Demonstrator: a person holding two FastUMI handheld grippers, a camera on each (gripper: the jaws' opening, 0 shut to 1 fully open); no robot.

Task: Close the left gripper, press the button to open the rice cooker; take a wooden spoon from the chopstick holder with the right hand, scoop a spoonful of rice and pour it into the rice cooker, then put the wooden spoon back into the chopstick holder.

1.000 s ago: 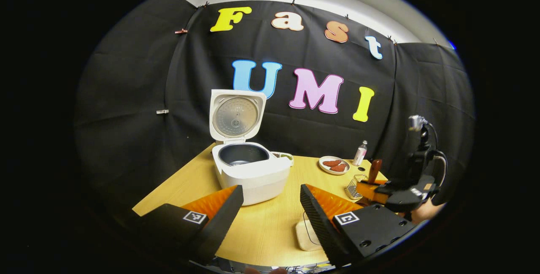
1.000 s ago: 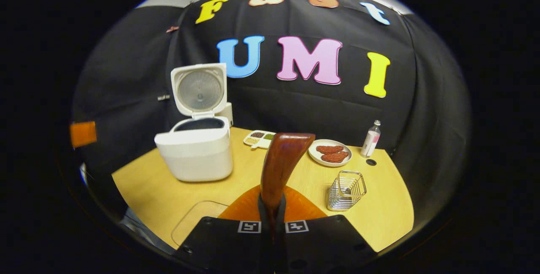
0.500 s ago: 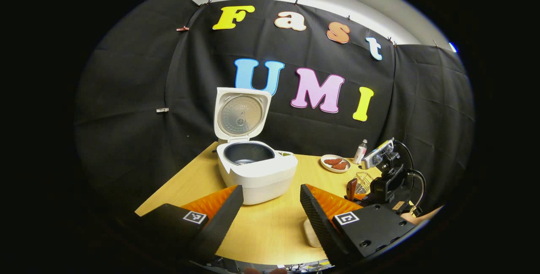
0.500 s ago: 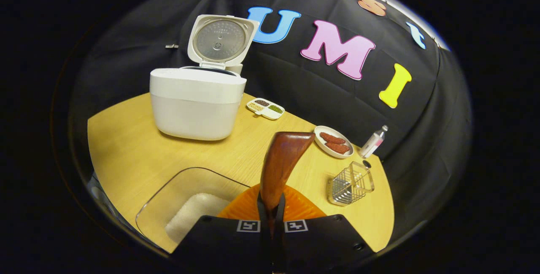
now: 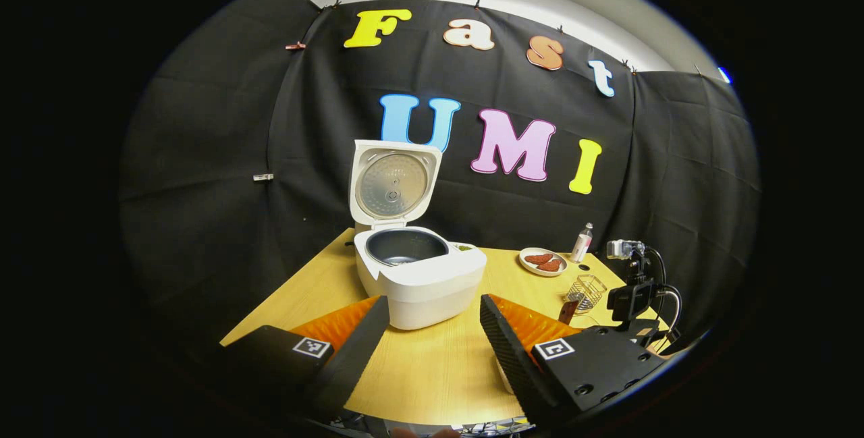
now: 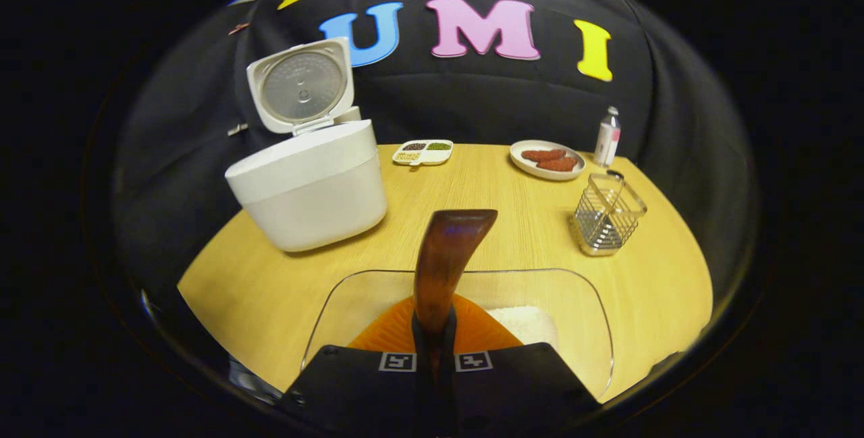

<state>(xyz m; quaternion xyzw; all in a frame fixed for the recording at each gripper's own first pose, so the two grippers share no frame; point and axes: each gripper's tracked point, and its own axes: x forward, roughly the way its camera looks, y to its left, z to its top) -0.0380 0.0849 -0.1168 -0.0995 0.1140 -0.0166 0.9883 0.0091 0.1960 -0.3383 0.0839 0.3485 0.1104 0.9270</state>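
The right tool (image 6: 434,330), clamped on the wooden spoon (image 6: 445,262), points it lengthwise straight ahead over the rice tray (image 6: 580,310).

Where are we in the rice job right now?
Done: rice cooker lid is up, chopstick holder emptied. In hand: right gripper clamps the wooden spoon above the clear rice container. Left: scoop, pour into the cooker, return the spoon. Left gripper idles open.

White rice cooker (image 6: 307,192) stands open; wooden spoon (image 6: 445,259) above clear rice container (image 6: 351,296).
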